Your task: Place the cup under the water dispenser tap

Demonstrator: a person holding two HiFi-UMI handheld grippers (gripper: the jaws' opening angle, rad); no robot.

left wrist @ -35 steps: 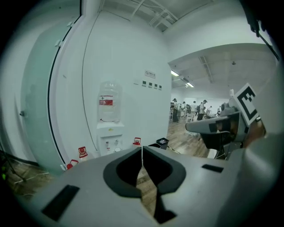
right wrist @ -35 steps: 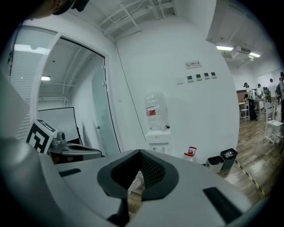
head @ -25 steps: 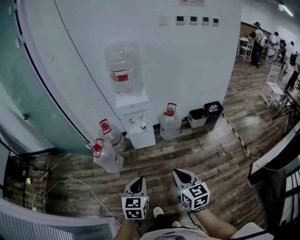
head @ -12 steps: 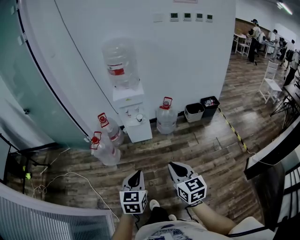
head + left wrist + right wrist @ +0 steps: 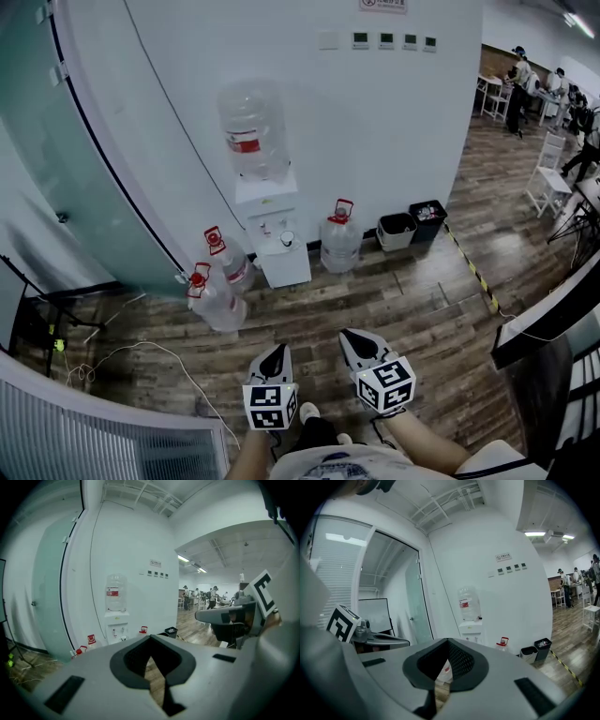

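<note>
The white water dispenser (image 5: pixel 272 230) stands against the far wall with a large clear bottle (image 5: pixel 255 131) on top. A small white cup (image 5: pixel 287 239) sits on its ledge below the taps. It also shows tiny in the left gripper view, cup (image 5: pixel 123 638) on dispenser (image 5: pixel 117 625). My left gripper (image 5: pixel 275 352) and right gripper (image 5: pixel 356 337) are side by side low in the head view, well short of the dispenser. Both point toward it, shut and holding nothing. In their own views the left gripper (image 5: pixel 150 637) and right gripper (image 5: pixel 447 640) show jaws met, with the dispenser (image 5: pixel 471 629) far off.
Spare water bottles with red caps stand on the wooden floor, one right of the dispenser (image 5: pixel 339 239) and two left of it (image 5: pixel 220 258). Two bins (image 5: pixel 397 232) line the wall. A cable (image 5: pixel 141 361) trails at left, a glass wall curves on the left, and a desk edge (image 5: pixel 553 309) sits at right.
The head view has swung slightly, so the dispenser shifts in the picture. Both grippers stay side by side and shut, at about the same distance from it.
</note>
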